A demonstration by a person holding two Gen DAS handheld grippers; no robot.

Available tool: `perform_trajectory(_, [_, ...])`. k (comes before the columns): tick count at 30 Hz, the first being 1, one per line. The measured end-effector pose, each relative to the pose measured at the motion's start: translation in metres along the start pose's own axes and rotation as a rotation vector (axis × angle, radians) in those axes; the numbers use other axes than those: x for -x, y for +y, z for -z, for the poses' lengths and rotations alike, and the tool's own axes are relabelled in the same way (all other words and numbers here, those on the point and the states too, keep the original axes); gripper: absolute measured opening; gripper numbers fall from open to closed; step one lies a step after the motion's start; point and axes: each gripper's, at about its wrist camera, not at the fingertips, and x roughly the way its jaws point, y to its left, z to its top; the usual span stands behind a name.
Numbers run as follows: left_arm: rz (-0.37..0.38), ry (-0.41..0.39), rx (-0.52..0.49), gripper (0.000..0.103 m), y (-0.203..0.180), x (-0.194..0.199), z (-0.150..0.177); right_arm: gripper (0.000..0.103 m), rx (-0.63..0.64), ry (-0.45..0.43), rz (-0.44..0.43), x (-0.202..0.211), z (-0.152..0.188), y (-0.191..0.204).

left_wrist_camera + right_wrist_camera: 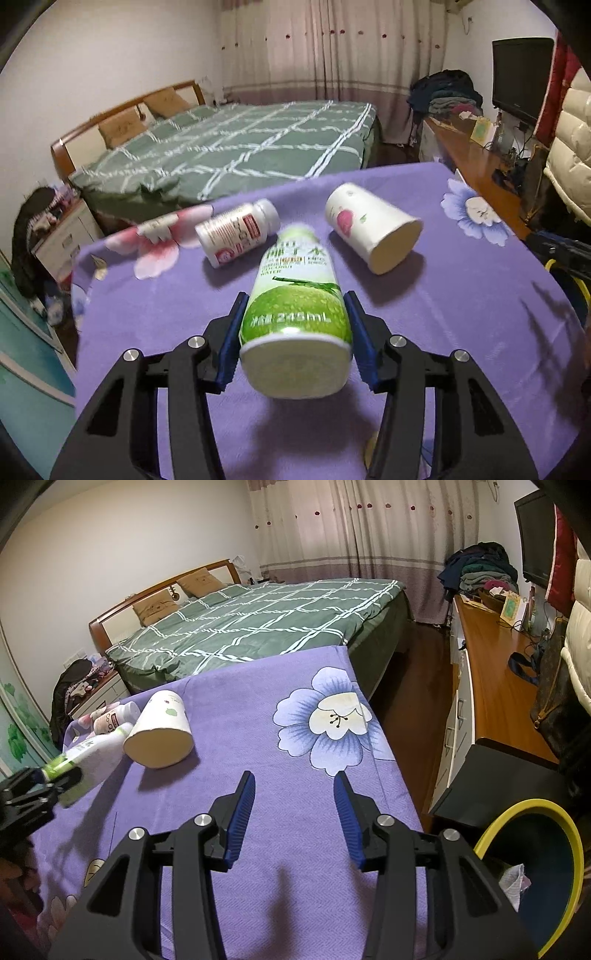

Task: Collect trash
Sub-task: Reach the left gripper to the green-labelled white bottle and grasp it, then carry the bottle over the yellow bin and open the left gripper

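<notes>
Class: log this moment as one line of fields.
left gripper: shut on green bottle | right gripper: open, empty | cup, pill bottle: on cloth

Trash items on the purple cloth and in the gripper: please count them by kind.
Bottles: 2, the green coconut water bottle held by the left gripper, and the white pill bottle
Paper cups: 1
Total: 3

a green checked bed (258, 624) lies beyond the purple flowered cloth (295, 757), a dark monitor (522, 77) on the wooden sideboard (495, 686).

Green bottle (295, 314) label reads "245mL" and "COCONUT WATER" (other print blurred).
</notes>
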Motion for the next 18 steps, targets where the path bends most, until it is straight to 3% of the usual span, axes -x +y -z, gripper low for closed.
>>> perform_trajectory(10, [-0.006,-0.070,0.011,0.051,-0.011,0.064,-0.016,0.043,0.002,-0.017,0.014,0.004,-0.001,-0.002])
perform_trajectory(18, [0.017,-0.076,-0.006,0.051,-0.036,0.080,-0.016,0.043,-0.012,-0.071,0.006,0.032,-0.002,-0.014])
